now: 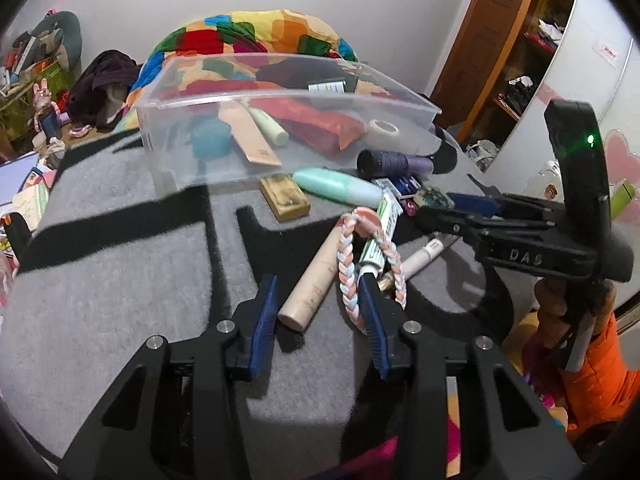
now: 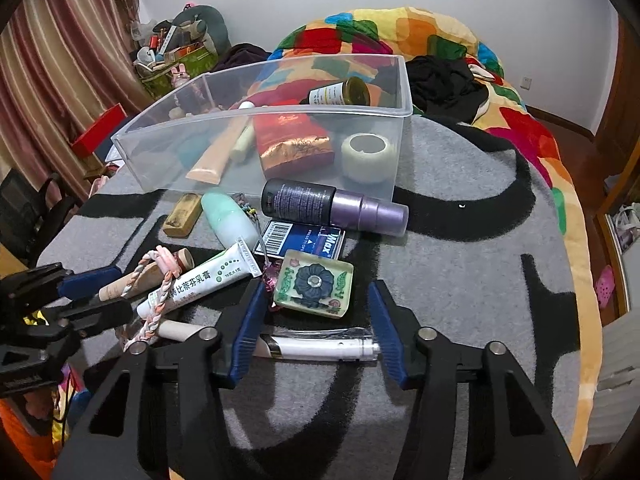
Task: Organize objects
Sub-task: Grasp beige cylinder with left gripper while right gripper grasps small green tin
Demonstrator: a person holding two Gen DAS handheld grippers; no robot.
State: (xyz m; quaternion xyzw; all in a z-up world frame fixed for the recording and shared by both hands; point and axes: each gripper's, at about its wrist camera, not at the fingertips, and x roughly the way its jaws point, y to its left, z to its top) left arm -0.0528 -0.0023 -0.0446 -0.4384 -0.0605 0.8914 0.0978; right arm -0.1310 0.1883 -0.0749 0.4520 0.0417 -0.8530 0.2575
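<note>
A clear plastic bin [image 1: 168,120] [image 2: 132,148] stands on the grey and black blanket [image 1: 120,280] and holds several toiletries. In front of it lies a pile: a beige tube [image 1: 316,280], a braided pastel band [image 1: 346,268] [image 2: 160,292], a green and white ointment tube [image 1: 380,228] [image 2: 204,280], a mint bottle [image 1: 336,186] [image 2: 230,220], a purple spray bottle [image 1: 394,162] [image 2: 332,204]. My left gripper [image 1: 320,304] is open around the beige tube's near end, its right finger inside the band's loop. My right gripper [image 2: 316,304] is open around a square floral soap [image 2: 314,284], above a white tube [image 2: 320,348].
A brown soap bar [image 1: 285,196] [image 2: 182,216] and a blue box [image 2: 300,242] lie by the bin. A colourful quilt [image 2: 400,32] and dark clothes [image 2: 444,76] are behind it. A wooden shelf [image 1: 520,60] stands at the right; clutter [image 1: 36,80] and curtains [image 2: 60,60] at the left.
</note>
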